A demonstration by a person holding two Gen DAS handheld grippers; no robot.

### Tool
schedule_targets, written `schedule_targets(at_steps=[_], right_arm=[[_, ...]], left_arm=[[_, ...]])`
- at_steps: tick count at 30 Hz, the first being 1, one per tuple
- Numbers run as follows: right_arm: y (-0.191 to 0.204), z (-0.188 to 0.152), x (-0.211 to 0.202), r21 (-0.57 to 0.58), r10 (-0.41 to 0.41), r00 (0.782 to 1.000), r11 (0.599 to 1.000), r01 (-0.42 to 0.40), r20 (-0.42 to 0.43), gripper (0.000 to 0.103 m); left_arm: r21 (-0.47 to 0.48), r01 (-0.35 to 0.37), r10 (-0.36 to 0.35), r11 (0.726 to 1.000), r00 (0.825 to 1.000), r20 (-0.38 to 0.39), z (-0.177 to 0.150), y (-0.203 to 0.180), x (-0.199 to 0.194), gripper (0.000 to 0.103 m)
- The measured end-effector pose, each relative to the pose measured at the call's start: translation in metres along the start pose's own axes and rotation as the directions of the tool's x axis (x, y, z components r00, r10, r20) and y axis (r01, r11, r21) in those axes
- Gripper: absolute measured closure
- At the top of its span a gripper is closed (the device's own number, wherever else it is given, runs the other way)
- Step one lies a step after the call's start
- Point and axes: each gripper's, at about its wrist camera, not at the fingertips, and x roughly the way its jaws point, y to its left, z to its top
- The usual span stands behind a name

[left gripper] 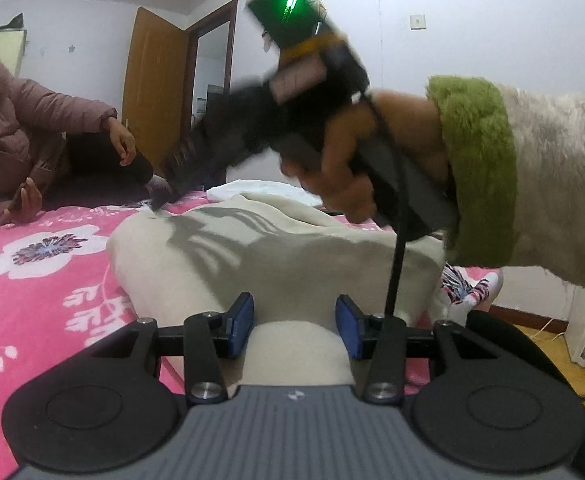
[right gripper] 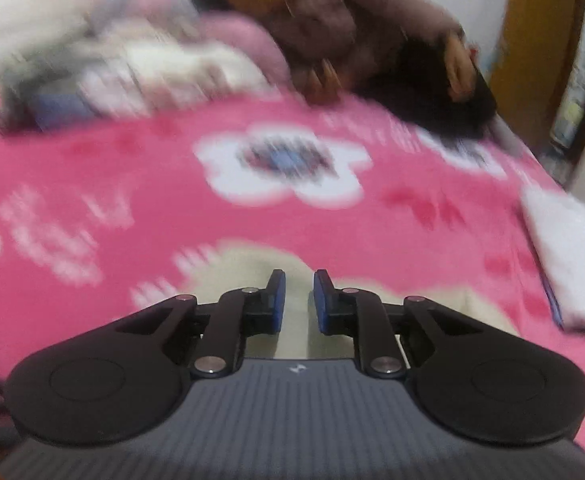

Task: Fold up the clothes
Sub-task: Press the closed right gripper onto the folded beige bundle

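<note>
No words, numbers or brand names can be read in either view; the only sign is a small pale emblem, too tiny to make out, on the ribbed grey body of each gripper (left gripper: 293,395) (right gripper: 295,369).

Pink floral bed (left gripper: 32,280), cream garment (left gripper: 276,264), white folded cloth (right gripper: 568,256), reclining person (left gripper: 24,136)

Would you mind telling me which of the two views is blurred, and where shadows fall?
Right wrist view: bedspread and background smeared by motion, gripper sharp. Left wrist view: mostly sharp, only the right gripper blurred, its shadow on the cream garment.
</note>
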Motion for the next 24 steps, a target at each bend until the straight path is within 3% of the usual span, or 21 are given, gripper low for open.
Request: schedule_targets(at_steps=[4,7,15,24], right_arm=[[0.013,0.007,0.004,-0.051,0.025,1.000,0.998,-0.026,-0.013,0.089],[-0.002,0.002,0.020,0.049,0.083,0.997,0.995,-0.083,-0.007,0.089],[0.002,0.001,0.026,0.035,0.066,0.998,0.997,-0.066,0.001,0.089],[0.001,0.012,-0.043,0.081,0.029,0.988,0.996,-0.042,0.149,0.088]], left_arm=[[0.000,-0.012,0.012,1.000,1.000,-0.004,-0.001,0.000,0.001,0.058],[-0.002,-0.021,0.021,1.000,1.000,-0.010,-0.001,0.001,0.002,0.058],[0.010,-0.049,0.049,0.999,0.998,-0.038,0.009,-0.006,0.000,0.058],[-0.013,-0.038,0.037,0.999,0.998,-0.041,0.017,-0.004,-0.042,0.052]])
